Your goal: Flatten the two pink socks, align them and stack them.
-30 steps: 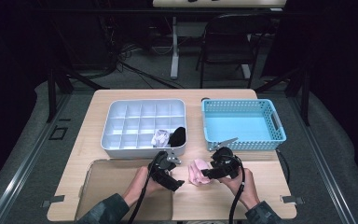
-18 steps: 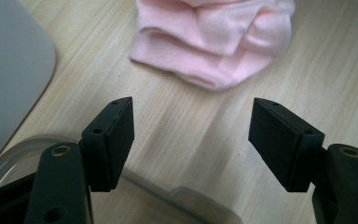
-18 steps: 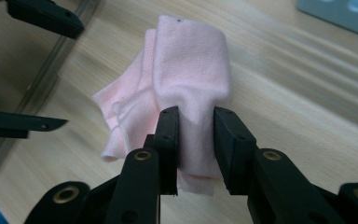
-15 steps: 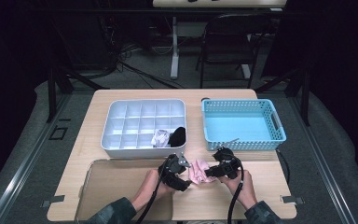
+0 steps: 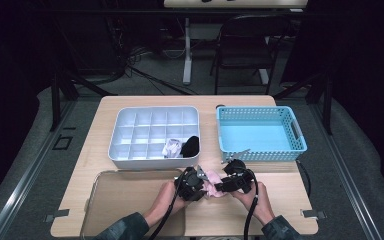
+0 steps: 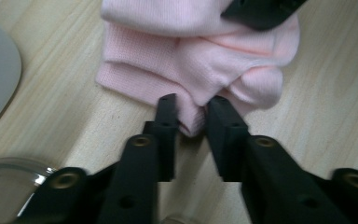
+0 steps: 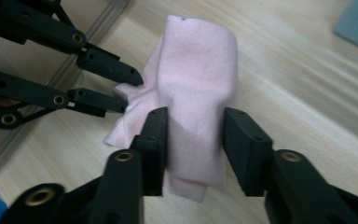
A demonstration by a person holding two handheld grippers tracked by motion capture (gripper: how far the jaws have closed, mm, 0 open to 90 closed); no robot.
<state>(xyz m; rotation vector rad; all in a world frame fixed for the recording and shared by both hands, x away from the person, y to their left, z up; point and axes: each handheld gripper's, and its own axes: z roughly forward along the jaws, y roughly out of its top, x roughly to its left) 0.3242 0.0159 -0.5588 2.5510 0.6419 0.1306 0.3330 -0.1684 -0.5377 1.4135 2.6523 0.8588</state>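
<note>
A: Where's the sock [image 5: 211, 188]?
B: On the table [image 5: 275, 207], between both grippers. The left gripper view has the left gripper [image 6: 192, 112] pinching a fold, its jaws having just closed in.
A: And the right gripper [image 7: 193, 135]?
B: Its own view shows it clamped across the sock's middle, jaws having just eased apart slightly.
A: Containers?
B: From above: the divided tray [image 5: 130, 150] holds a pale bundle [image 5: 171, 148] and a black one [image 5: 190, 146]; the blue basket [image 5: 300, 135] and the flat tray [image 5: 125, 205] sit nearby.
</note>
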